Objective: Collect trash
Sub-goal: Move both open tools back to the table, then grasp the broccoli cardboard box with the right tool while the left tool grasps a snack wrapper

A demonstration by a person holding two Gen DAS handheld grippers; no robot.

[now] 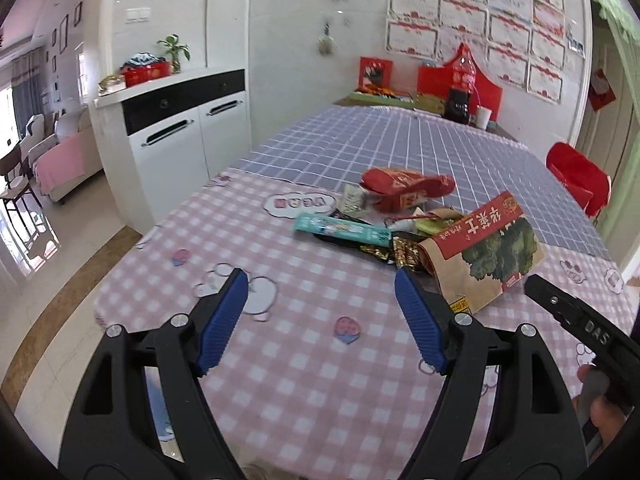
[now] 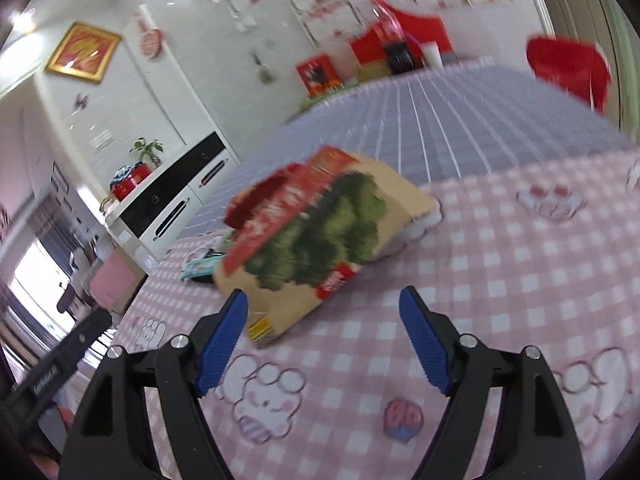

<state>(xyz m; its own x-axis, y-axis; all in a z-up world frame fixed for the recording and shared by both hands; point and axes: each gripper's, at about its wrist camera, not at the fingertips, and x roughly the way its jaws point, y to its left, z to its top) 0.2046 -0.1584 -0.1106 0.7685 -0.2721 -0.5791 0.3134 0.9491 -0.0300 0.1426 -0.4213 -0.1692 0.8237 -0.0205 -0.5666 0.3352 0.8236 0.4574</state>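
A pile of trash lies on the pink checked tablecloth (image 1: 280, 360): a brown paper snack bag (image 1: 480, 264) with a red top and a green tree print, a teal box (image 1: 340, 230), a red wrapper (image 1: 404, 188) and small dark and gold packets (image 1: 400, 252). My left gripper (image 1: 320, 280) hovers open in front of the pile, with nothing between its blue pads. In the blurred right wrist view my right gripper (image 2: 323, 300) stands open just short of the paper bag (image 2: 320, 236), not touching it. The right gripper's black tip (image 1: 560, 308) shows at the right of the left wrist view.
Farther back the table wears a blue checked cloth (image 1: 400, 140), with red boxes, a black bag and a white cup against the wall. A red chair (image 1: 576, 176) stands at the table's right side. A white cabinet (image 1: 180, 120) is at the left.
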